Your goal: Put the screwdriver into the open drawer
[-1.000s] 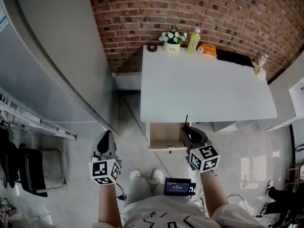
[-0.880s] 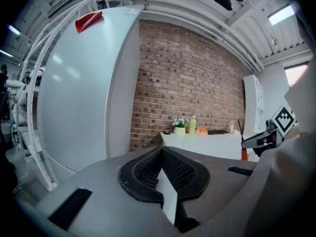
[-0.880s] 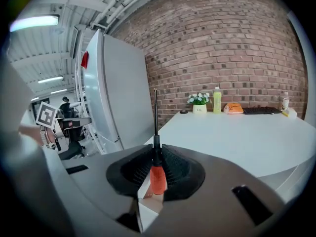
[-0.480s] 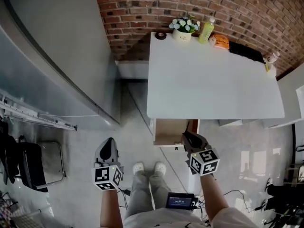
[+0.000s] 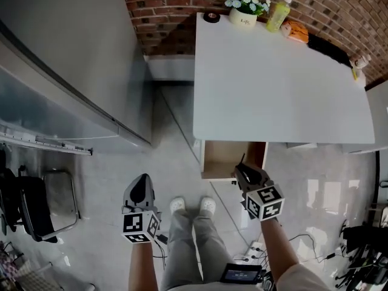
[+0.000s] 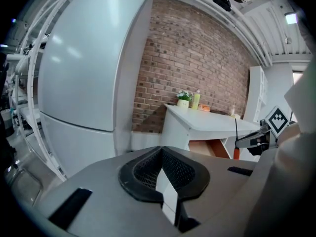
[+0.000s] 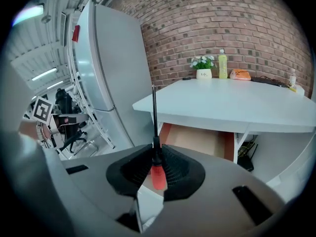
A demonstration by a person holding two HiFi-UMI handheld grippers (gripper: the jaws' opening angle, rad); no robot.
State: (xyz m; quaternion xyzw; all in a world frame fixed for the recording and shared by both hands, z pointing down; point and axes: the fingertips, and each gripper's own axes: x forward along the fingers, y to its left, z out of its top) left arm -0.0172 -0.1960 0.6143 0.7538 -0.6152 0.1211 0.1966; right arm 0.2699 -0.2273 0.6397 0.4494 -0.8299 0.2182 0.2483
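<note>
The head view looks steeply down on the counter (image 5: 279, 83); both gripper views face it from low in front, sharing its drawer (image 7: 197, 139).

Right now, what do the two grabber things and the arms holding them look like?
The left gripper and right gripper are both grey, with a rounded shell and black, mesh-patterned pads. Each carries a white cube printed with black square markers. The forearms are bare, and a light short sleeve shows on the right arm.
</note>
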